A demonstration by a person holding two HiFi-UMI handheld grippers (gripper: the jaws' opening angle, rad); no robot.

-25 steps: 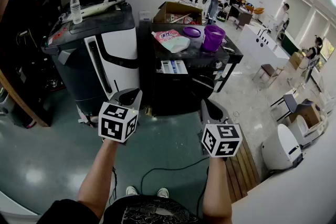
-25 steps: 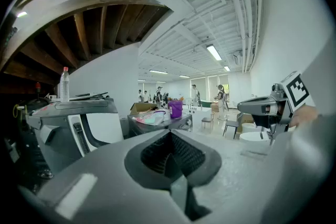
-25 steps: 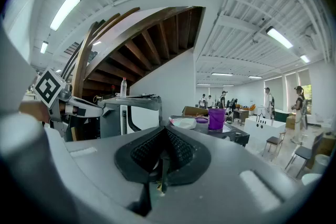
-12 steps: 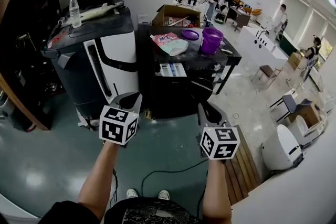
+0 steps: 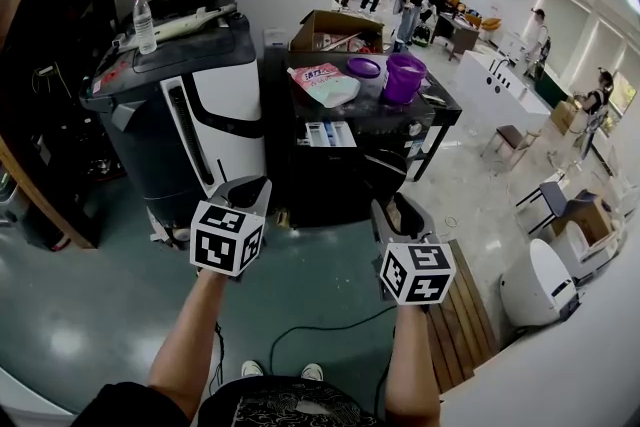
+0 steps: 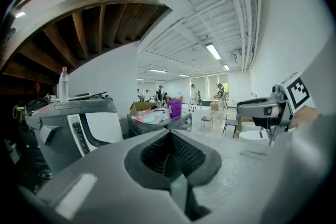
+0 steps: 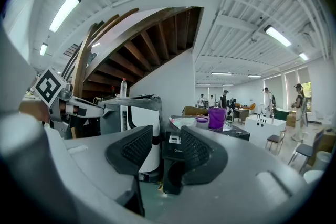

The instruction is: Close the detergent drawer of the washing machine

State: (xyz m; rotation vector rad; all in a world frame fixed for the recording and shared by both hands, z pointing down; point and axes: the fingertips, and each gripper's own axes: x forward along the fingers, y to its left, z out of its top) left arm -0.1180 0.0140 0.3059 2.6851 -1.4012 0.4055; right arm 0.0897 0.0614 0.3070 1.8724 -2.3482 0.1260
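Drawer first: the detergent drawer (image 5: 330,129) juts out open from the upper front of the black washing machine (image 5: 345,180), its pale compartments showing, so your job is not yet begun. On top of the washing machine lie a detergent pouch (image 5: 326,82), a purple lid (image 5: 365,66) and a purple cup (image 5: 404,75); none of them blocks the drawer's travel. Your right gripper (image 5: 396,213) hovers well short of the washing machine's front, its claw parted with nothing in it, lined up roughly with the drawer. Your left gripper (image 5: 248,187), also well short and off toward the washing machine's left side, has its claw pressed together, empty. I judge the right one the better tool: bring it level with the drawer's face, meet it squarely at the middle, and push straight in so it doesn't skew on its runners. People stand far behind the washing machine.
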